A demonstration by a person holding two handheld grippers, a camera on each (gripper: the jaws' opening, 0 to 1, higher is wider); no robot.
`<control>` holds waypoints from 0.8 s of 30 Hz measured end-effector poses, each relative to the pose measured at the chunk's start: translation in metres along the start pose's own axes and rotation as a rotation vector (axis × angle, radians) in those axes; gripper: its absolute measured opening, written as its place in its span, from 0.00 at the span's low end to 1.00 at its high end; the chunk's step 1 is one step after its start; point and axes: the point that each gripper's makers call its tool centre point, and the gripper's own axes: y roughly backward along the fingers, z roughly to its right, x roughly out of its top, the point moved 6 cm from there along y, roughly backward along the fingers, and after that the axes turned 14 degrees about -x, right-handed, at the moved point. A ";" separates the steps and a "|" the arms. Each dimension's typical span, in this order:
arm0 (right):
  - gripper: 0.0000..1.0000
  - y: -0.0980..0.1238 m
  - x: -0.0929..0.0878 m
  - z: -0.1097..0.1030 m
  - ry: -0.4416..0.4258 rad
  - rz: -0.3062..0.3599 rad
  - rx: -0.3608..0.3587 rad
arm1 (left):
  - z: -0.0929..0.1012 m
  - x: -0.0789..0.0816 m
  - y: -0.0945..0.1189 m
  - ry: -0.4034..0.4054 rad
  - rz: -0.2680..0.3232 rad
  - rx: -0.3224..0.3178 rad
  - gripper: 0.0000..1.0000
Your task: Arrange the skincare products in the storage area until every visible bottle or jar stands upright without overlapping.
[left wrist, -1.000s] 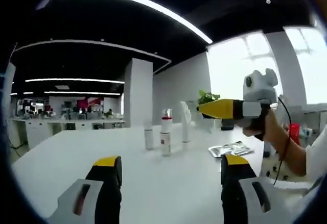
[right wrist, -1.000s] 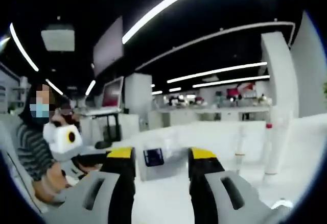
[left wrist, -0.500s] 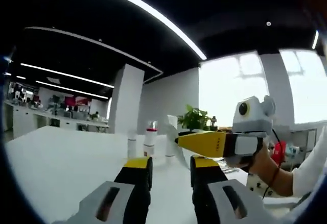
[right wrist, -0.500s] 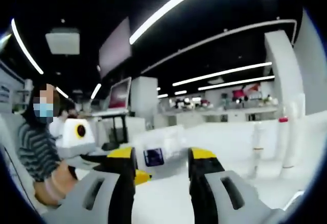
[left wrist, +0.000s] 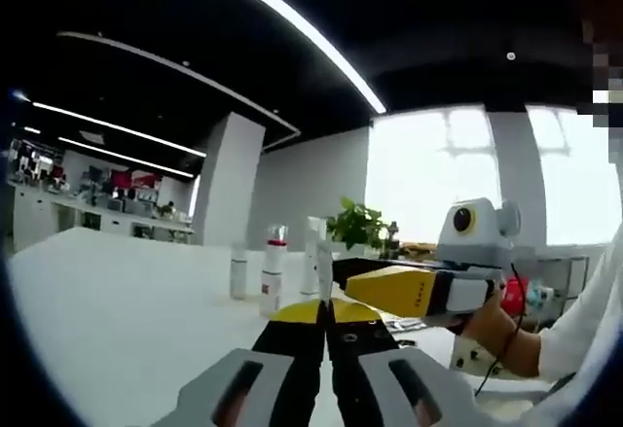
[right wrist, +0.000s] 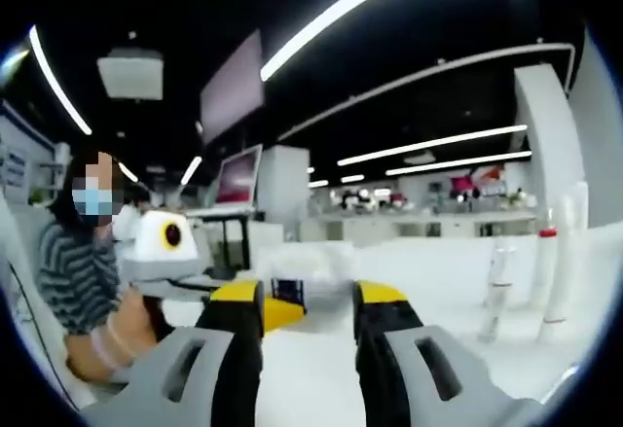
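Left gripper (left wrist: 326, 312), bottom centre of the left gripper view: jaws pressed together, nothing between them. Right gripper (right wrist: 307, 296), bottom centre of the right gripper view: jaws apart, narrow-to-medium gap, nothing held. It also crosses the left gripper view at right centre (left wrist: 336, 273), yellow nose pointing left, tip near the bottles.

Key relation: three bottles stand upright in a row straight ahead of the left gripper, just above its tips in frame: short white bottle (left wrist: 238, 271), red-capped bottle (left wrist: 272, 279), tall white tube (left wrist: 311, 269). Long axes vertical, set apart, no overlap. In the right gripper view the same row sits at the far right edge, well off the jaw line: short bottle (right wrist: 497, 292), red-capped (right wrist: 541, 269), tall tube (right wrist: 565, 262). Judgement: left is aligned but needs to open; right's nose is closer.

Surface: white table (left wrist: 117, 301), glossy, bare around the bottles. Clear box (right wrist: 292, 276) sits beyond the right jaws. Potted plant (left wrist: 356, 225) behind the row.

Room: open office, dark ceiling with light strips, bright windows on the right of the left gripper view; a seated person in a striped top (right wrist: 78, 281) at left of the right gripper view.
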 end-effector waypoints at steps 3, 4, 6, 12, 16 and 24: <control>0.32 0.005 0.002 0.005 -0.039 0.000 0.027 | 0.001 0.002 0.002 0.024 -0.022 -0.041 0.00; 0.32 0.007 0.002 0.007 -0.044 -0.001 0.038 | 0.002 0.003 0.003 0.029 -0.036 -0.065 0.00; 0.32 0.011 0.000 0.010 -0.052 -0.014 0.075 | 0.004 0.003 0.005 0.046 -0.070 -0.102 0.00; 0.31 0.024 -0.008 0.009 -0.061 -0.024 0.163 | 0.006 0.000 0.008 0.062 -0.164 -0.174 0.00; 0.30 0.026 -0.016 0.011 -0.078 -0.057 0.207 | 0.014 0.001 0.010 0.143 -0.165 -0.309 0.00; 0.03 0.042 -0.012 -0.001 -0.124 -0.009 0.387 | 0.025 0.003 0.019 0.268 -0.156 -0.487 0.00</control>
